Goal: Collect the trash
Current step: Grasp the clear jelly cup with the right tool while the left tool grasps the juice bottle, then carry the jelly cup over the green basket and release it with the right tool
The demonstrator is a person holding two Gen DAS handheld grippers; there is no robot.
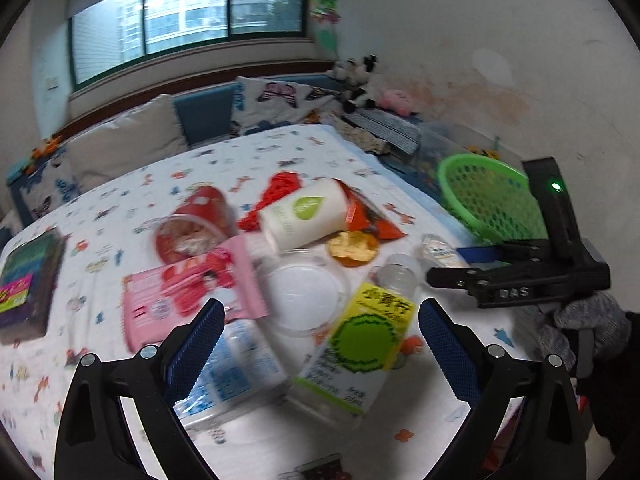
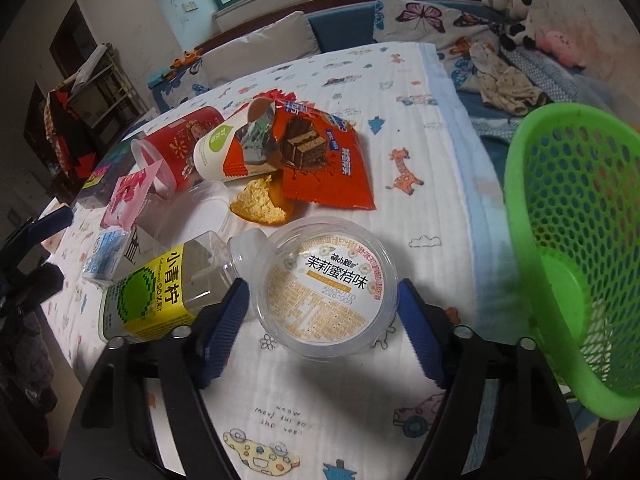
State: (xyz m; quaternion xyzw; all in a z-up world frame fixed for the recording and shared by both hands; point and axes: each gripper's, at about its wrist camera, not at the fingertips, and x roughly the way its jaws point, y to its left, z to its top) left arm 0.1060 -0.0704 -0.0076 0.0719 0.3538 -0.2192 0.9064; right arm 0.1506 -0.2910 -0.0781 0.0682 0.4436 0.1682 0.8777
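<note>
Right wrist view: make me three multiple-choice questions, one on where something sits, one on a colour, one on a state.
1. Where is the round clear cup?
A. In the basket
B. Between the right gripper's fingers
C. On the red tub

2. What colour is the basket?
A. Green
B. Blue
C. Black

3. How is the yellow-label bottle placed?
A. Upright
B. Held aloft
C. Lying on its side

Answers:
1 B, the blue fingers flank the cup on the cloth.
2 A, its mesh wall is bright green.
3 C, it rests lengthwise on the cloth beside the cup.
</note>
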